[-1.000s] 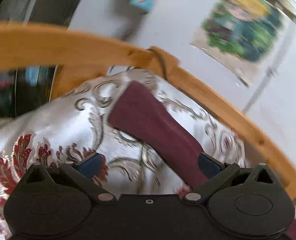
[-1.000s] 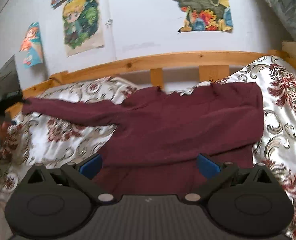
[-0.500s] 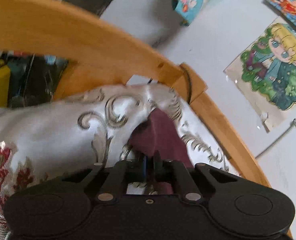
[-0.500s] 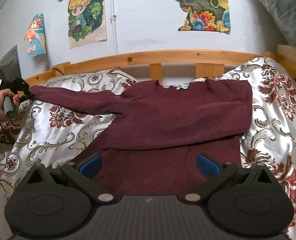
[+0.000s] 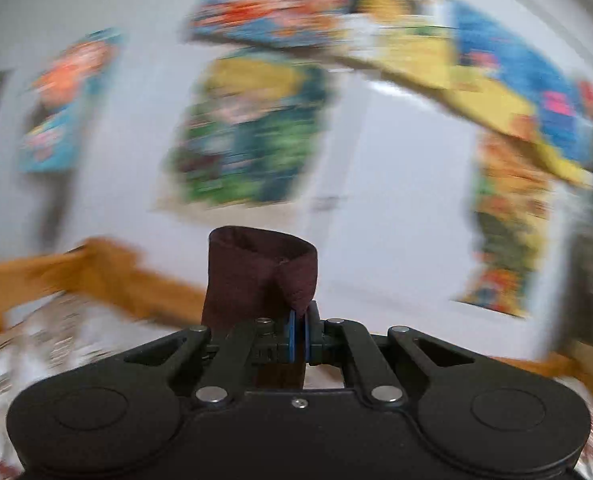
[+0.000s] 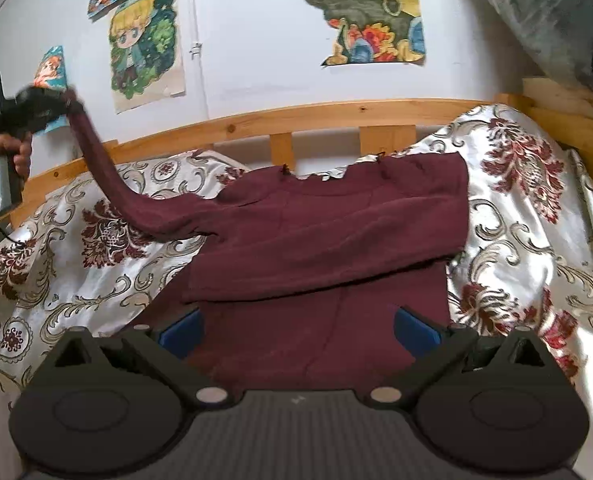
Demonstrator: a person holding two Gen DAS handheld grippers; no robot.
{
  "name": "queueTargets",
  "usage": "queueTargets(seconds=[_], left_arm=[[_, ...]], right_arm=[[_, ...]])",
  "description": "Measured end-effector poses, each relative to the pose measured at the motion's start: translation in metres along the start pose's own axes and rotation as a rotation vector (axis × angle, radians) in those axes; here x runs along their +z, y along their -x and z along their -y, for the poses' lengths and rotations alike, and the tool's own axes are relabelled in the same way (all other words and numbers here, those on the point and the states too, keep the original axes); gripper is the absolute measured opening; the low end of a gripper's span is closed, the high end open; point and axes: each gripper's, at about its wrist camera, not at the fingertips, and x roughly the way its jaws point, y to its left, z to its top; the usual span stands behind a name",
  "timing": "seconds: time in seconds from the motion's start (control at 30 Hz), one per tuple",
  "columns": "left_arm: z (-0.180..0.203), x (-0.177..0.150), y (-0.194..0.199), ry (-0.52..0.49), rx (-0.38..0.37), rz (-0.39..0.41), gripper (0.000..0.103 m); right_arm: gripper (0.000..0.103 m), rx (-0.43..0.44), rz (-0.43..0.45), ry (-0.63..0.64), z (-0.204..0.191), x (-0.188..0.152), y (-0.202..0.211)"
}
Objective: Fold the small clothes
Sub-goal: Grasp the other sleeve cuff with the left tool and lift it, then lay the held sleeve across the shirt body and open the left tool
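Left gripper (image 5: 300, 330): clenched on the sleeve cuff (image 5: 262, 268), which stands up just above its pads; seen from the right wrist, sleeve (image 6: 108, 184) lifted clear of the bedspread (image 6: 56, 264). Sweater (image 6: 328, 240) body lies flat ahead of the right gripper (image 6: 298, 326), hem between its jaws, which stand wide apart, gripping nothing.

Left tongs (image 5: 300, 334) are clamped tight on the sleeve cuff (image 5: 262, 270), held raised and roughly level by a hand (image 6: 0, 162). Right tongs (image 6: 298, 326) stand wide apart, tilted downward, gripping nothing.
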Motion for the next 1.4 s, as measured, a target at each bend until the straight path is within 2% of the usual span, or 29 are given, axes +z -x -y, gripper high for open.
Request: queueTargets(seconds=[0.1,0.27,0.37,0.53,0.7,0.83,0.97,1.07,1.13,1.2,1.3,1.4], left_arm=[[0.046,-0.008,0.003,-0.071,-0.18,-0.018,0.003],[0.116,-0.046,0.005,-0.125,-0.441,-0.123,0.003],[0.149,-0.078,0.004,-0.126,-0.564,-0.206,0.003],[0.186,-0.133,0.001,-0.138,-0.673,-0.343,0.004],[0.196,-0.173,-0.004,-0.121,-0.703,-0.453,0.004],[0.194,-0.19,-0.009,-0.093,-0.7,-0.549,0.005],[0.184,-0.199,-0.012,-0.065,-0.697,-0.615,0.014],[0.176,-0.197,-0.009,-0.05,-0.703,-0.64,0.035],[0.168,-0.195,-0.006,-0.039,-0.707,-0.638,0.055],[0.159,-0.192,-0.003,-0.028,-0.72,-0.64,0.063],[0.151,-0.188,0.001,-0.04,-0.719,-0.644,0.066],[0.139,-0.184,-0.003,-0.061,-0.615,-0.622,0.068]], right_arm=[[0.103,-0.009,-0.003,-0.009,0.004,-0.003,0.003],[0.103,-0.026,-0.01,-0.026,0.011,-0.007,0.005],[0.103,-0.04,-0.014,-0.037,0.015,-0.01,0.008],[0.103,-0.069,-0.034,-0.042,0.024,-0.018,0.013],[0.103,-0.102,-0.065,-0.057,0.034,-0.028,0.018],[0.103,-0.123,-0.084,-0.076,0.041,-0.035,0.021],[0.103,-0.131,-0.097,-0.089,0.043,-0.038,0.021],[0.103,-0.13,-0.103,-0.089,0.042,-0.038,0.019],[0.103,-0.124,-0.108,-0.087,0.041,-0.038,0.018],[0.103,-0.118,-0.112,-0.081,0.038,-0.038,0.015],[0.103,-0.112,-0.116,-0.075,0.034,-0.037,0.011],[0.103,-0.108,-0.116,-0.071,0.031,-0.035,0.007]])
